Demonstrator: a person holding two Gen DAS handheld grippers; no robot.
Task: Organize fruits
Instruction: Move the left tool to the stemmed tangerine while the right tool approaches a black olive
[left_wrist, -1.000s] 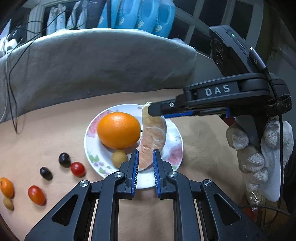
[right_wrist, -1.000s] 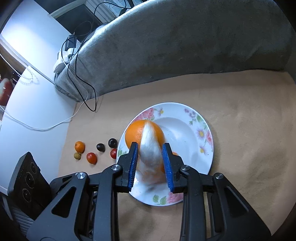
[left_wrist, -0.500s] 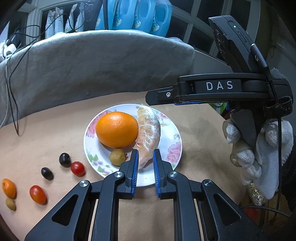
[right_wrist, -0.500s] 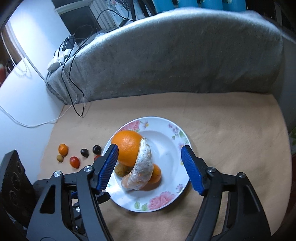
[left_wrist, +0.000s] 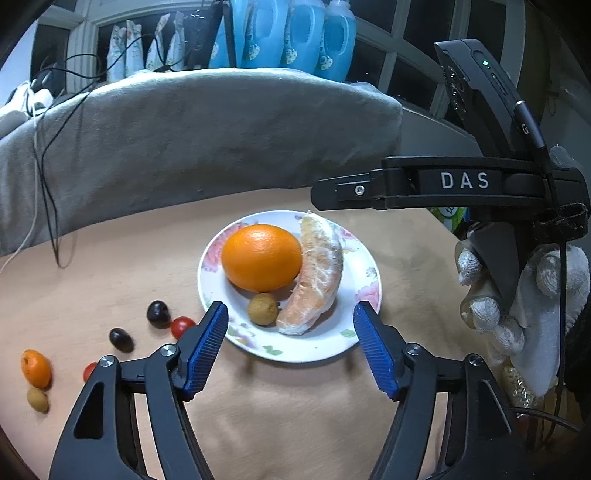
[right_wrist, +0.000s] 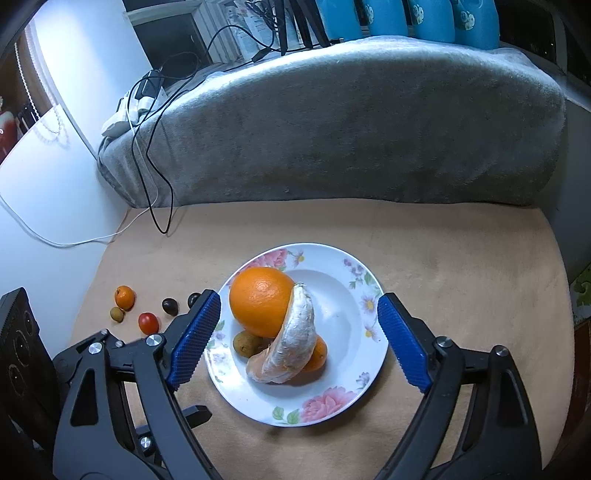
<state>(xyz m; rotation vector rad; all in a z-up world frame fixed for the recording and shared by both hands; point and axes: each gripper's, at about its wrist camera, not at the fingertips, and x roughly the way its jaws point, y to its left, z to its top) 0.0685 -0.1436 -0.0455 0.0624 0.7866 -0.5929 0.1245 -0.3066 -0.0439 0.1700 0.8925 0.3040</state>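
Pomelo segment (left_wrist: 314, 273), peeled and veined with white pith, lies curved on the floral plate (left_wrist: 364, 332) at frame centre, leaning against the big glossy orange (left_wrist: 261, 256); the round fruit props it, likely why it sits tilted on edge. A small tan longan (left_wrist: 263, 308) rests touching both. In the right wrist view a small orange fruit (right_wrist: 318, 353) peeks from under the segment.

Your left gripper (left_wrist: 291, 347) has its ribbed blue pads opening wide, nothing between them but air above the plate's near rim. Your right gripper (right_wrist: 295, 338) is likewise opening, pads flanking the plate, nothing gripped. Reads as a release just completed.

Lower left of the left wrist view, loose on the tan felt-like cloth (left_wrist: 110, 266): two dark grapes (left_wrist: 159, 314), cherry tomatoes (left_wrist: 182, 326), a kumquat (left_wrist: 36, 368), another longan (left_wrist: 37, 400). These look like your remaining pieces.

Behind, a grey fleece-covered hump (left_wrist: 207, 129), soft and matte, closes the work area.
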